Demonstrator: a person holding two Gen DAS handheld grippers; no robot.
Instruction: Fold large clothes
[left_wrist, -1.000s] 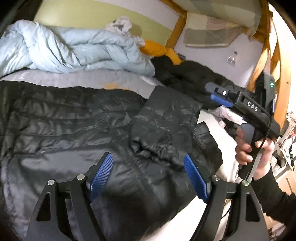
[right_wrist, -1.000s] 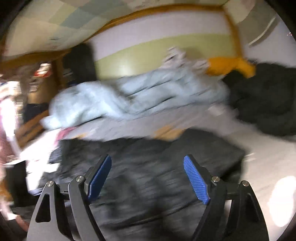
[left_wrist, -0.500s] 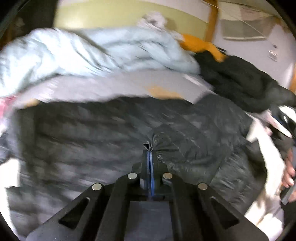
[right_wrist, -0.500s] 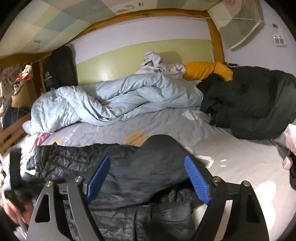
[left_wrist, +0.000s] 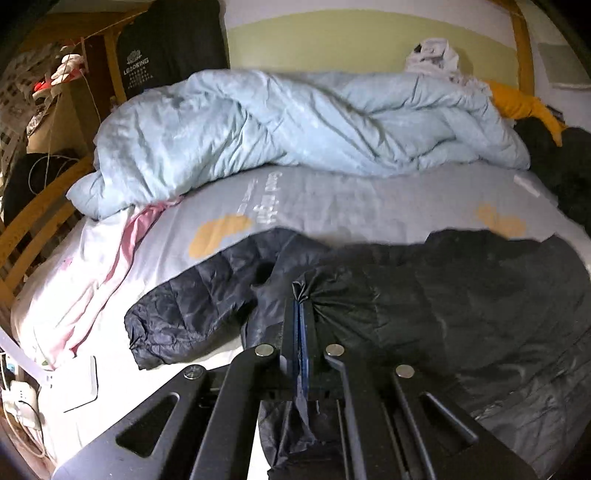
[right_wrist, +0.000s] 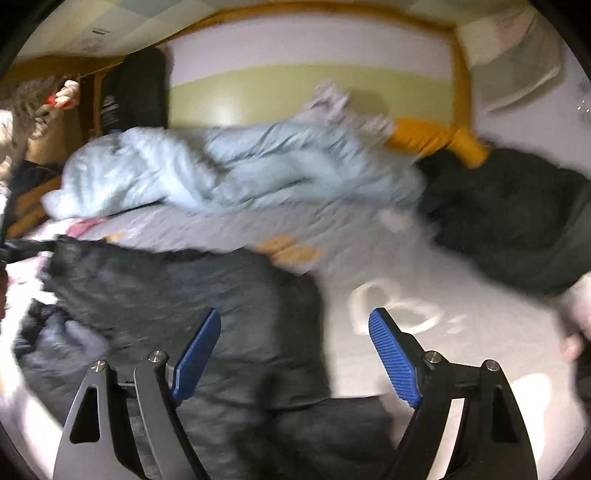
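Folding step: my left tool, clamped on a pinch of the black puffer jacket, drags a flap across the bed.
Right tool: spread wide, empty, above the jacket.
Next: lay the flap flat, let go.

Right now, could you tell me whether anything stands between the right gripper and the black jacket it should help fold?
Nothing visible does. The right gripper is open just above the black puffer jacket, with no object between its fingers and the fabric. The left gripper is already shut on a pinch of the jacket.
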